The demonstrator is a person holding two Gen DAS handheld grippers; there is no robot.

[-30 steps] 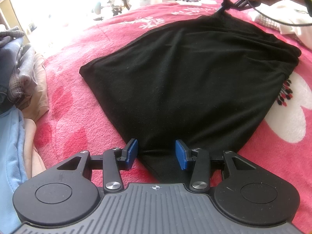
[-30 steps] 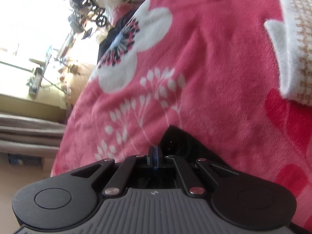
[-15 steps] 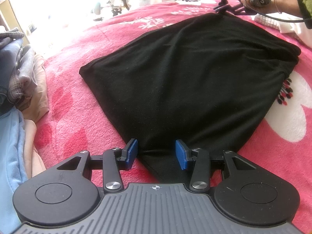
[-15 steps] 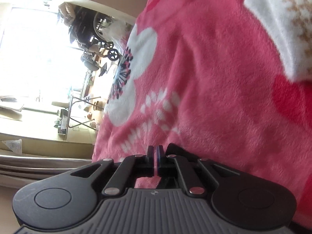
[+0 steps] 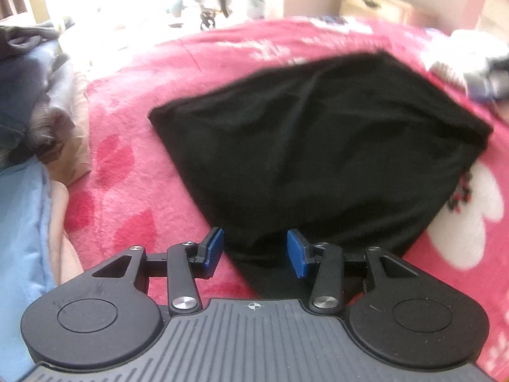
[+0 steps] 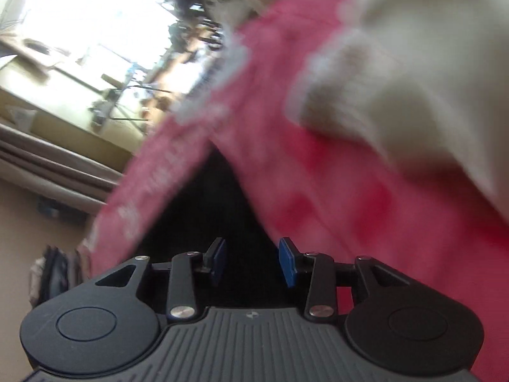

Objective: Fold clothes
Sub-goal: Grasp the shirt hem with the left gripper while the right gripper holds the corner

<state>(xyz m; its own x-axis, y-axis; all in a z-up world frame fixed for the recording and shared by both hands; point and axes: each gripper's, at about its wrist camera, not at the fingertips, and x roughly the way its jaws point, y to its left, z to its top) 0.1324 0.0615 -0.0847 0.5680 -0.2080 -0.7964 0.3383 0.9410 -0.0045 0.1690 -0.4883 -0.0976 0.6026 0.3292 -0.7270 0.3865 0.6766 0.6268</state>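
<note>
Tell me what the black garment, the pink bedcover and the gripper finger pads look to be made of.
Black garment: soft matte knit, probably jersey or fine wool; it drapes limply with no sheen.
Pink bedcover: plush fleece, judging by its fuzzy nap.
Left gripper pads: blue, matte, likely rubber or foam; uncertain.

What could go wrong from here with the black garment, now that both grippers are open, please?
1. The left gripper is open with the black garment lying between its pads unpinched; lifting now would likely leave it behind.
2. The right gripper is open too, and its view is motion-blurred, so a hurried re-grasp might catch the pink blanket instead.
</note>
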